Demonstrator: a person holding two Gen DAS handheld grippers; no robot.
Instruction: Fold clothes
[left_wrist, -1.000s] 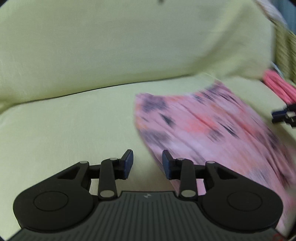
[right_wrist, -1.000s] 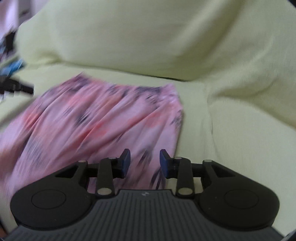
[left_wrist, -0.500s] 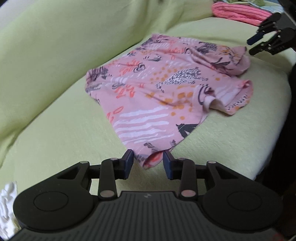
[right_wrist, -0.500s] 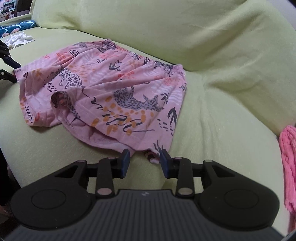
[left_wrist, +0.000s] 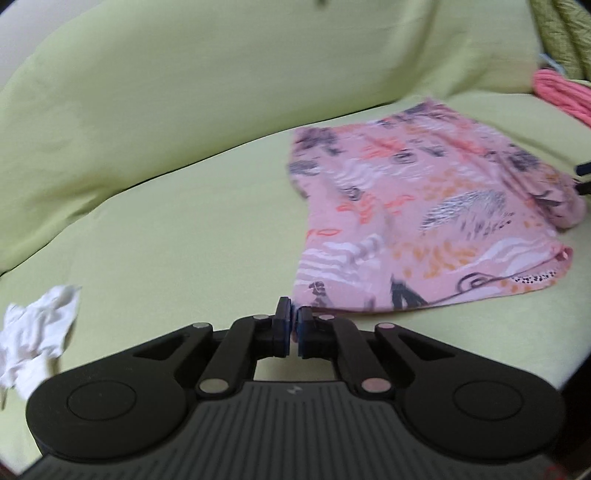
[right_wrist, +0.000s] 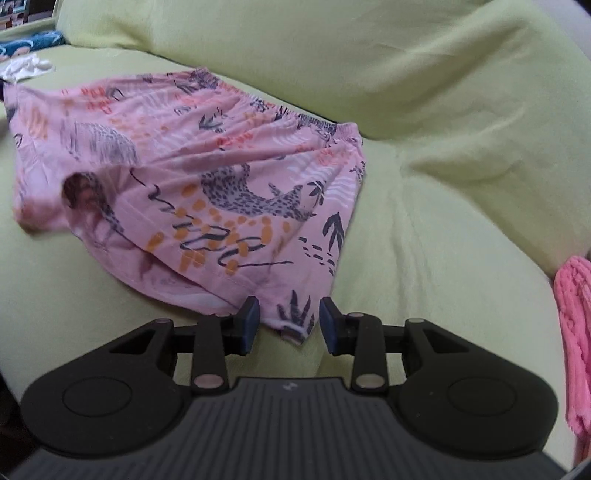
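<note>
1. A pink printed garment (left_wrist: 417, 221) lies spread on the seat of a yellow-green sofa (left_wrist: 177, 229), its gathered waistband toward the backrest and its hem toward the seat's front edge.
2. The left gripper (left_wrist: 294, 325) sits at the garment's near left hem corner. Its jaws have just closed and now meet, with a sliver of pink fabric pinched between the blue pads.
3. The right gripper (right_wrist: 289, 321) is at the garment's near right hem corner, close to the seat's front edge. Its jaws stand apart, having eased in slightly, with the corner of cloth lying between them and the pads not pressing on it.
4. One leg opening is rumpled and gapes open near the front edge of the seat.
5. A crumpled white cloth (left_wrist: 37, 332) lies on the seat toward its left end, well apart from the garment.
6. A bright pink knitted item (right_wrist: 576, 354) rests at the seat's right end.
</note>
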